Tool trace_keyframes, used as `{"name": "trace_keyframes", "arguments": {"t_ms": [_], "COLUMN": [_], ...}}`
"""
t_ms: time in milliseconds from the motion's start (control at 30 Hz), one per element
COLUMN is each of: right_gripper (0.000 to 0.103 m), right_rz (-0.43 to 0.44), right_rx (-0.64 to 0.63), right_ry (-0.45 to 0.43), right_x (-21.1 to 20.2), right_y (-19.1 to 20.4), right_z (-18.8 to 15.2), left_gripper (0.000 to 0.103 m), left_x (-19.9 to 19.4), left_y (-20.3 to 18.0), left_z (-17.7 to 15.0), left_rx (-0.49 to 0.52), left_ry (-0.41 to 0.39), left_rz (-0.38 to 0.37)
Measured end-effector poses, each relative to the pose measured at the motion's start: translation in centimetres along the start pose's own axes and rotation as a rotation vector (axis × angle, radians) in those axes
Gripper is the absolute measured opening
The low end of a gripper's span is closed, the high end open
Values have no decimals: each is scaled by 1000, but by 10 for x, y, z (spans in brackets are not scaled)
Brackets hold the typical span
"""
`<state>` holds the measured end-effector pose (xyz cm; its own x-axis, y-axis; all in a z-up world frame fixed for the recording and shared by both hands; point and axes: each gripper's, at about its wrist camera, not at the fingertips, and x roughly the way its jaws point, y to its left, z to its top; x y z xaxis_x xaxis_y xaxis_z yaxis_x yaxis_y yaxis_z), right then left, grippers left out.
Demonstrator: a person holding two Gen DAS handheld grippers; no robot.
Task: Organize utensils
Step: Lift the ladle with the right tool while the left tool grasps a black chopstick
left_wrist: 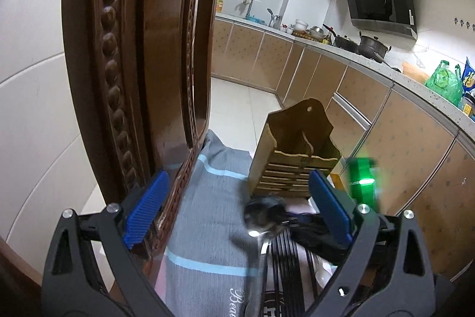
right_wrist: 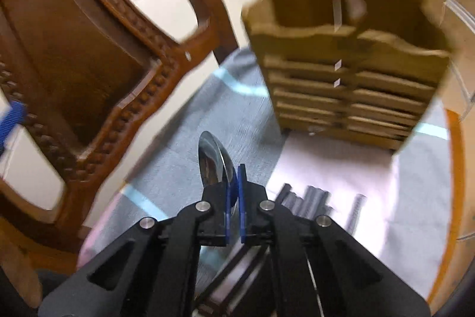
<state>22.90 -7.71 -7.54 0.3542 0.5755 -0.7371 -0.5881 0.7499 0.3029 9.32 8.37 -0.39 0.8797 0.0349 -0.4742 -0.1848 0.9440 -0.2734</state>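
Two grippers were yours: the wooden utensil holder [right_wrist: 347, 55] stood upright at one o'clock on the grey towel [right_wrist: 178, 144]; your left gripper [left_wrist: 237, 210] gaped wide, holding nothing; your right gripper [right_wrist: 234, 198] clamped a metal spoon [right_wrist: 212, 159], bowl forward.

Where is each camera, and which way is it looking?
Left wrist: sits on the open left tongs, looking over the grey striped towel toward the kitchen; only its tongs show.
Right wrist: sits on the right tongs, shut on a shiny metal spoon, facing the slatted brown wooden utensil holder.
Both see the holder, towel and carved wooden chair.
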Motion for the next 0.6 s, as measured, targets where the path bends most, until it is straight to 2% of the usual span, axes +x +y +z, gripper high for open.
{"name": "trace_keyframes", "arguments": {"t_ms": [167,300,367,500,600], "right_gripper": [5,5,5,5,5], "right_rz": [-135,-274,-309,-333,-326], "right_rx": [-8,-27,-13,11,26], "right_ry": [-226,-395,-445,-465,-458], "right_x": [-95,-156,-167,-181,-187], "right_y": [-6,-14,-22,-39,-48], "right_z": [-6,-11,-12,-16,-18], "left_gripper": [94,94,94,92,75], "left_x": [1,14,27,61,92], "left_y": [-4,-17,-26,-34,-38], "left_z": [-5,-16,-24,-43,-58], "left_rx": [-6,23,69,141,202], "left_ry": [35,118,172,300,415], "left_rz": [5,28,53,117,148]}}
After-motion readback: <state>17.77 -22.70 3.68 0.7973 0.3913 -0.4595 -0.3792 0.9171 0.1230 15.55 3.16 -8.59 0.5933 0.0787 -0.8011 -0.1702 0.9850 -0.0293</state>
